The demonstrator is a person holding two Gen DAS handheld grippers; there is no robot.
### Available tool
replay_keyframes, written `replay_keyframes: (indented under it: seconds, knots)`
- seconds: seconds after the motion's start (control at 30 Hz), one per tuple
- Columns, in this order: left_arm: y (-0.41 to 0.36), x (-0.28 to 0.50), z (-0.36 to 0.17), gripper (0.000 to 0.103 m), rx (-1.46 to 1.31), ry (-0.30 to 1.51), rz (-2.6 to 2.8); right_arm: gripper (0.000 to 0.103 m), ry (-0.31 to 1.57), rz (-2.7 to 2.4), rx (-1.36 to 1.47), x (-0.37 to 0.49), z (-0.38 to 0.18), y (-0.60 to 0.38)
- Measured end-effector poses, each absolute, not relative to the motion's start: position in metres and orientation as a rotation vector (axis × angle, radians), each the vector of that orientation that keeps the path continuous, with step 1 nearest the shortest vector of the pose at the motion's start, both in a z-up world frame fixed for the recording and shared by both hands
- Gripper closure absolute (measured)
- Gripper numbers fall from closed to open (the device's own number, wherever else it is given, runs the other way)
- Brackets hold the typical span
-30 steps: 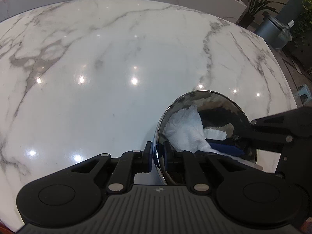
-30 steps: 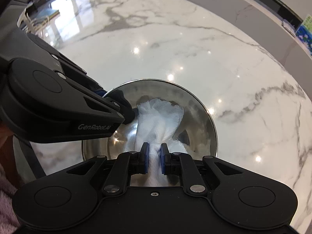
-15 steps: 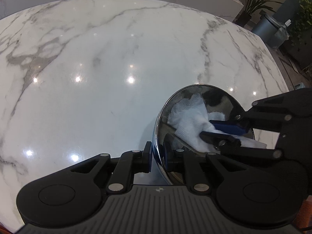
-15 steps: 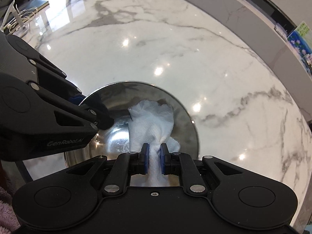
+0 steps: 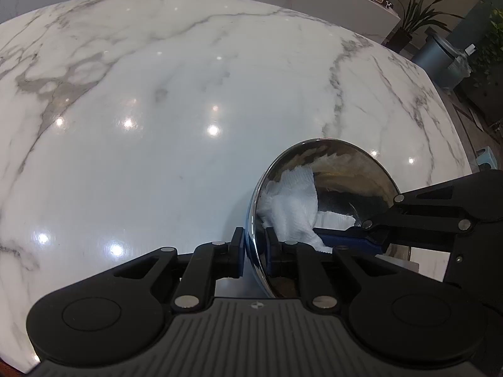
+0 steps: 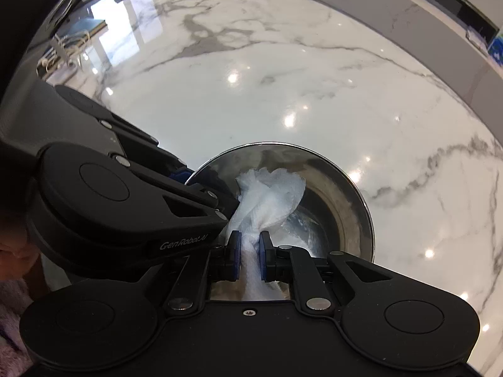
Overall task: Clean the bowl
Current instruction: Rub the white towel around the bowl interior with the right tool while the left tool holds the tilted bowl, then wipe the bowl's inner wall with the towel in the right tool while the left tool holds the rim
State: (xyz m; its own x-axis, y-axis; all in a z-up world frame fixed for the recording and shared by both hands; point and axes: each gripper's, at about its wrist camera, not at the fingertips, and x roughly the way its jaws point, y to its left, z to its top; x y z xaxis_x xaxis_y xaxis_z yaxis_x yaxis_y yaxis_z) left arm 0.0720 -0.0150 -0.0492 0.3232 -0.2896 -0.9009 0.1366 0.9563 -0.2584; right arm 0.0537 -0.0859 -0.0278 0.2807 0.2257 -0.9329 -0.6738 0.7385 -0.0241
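Bowl (image 5: 345,169) rim is clamped by left gripper (image 5: 254,248) for steadiness, while right gripper (image 6: 250,251) pinches paper towel (image 6: 270,198) to wipe inside.

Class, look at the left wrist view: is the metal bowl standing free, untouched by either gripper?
No: the left gripper clamps the bowl rim between its fingers.

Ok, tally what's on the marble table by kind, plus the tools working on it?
Steel bowl: 1
White paper towel: 1
Tools: 2, left tool clamped on the bowl rim, right tool gripping the towel
Total: 4
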Motion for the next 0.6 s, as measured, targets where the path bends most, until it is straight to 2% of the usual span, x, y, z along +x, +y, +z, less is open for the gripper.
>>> replay_keyframes:
  seconds: [0.6]
  knots:
    - [-0.015, 0.072, -0.049, 0.090, -0.140, 1.224, -0.286, 0.094, 1.099, 0.500, -0.565, 0.053, -0.028, -0.099]
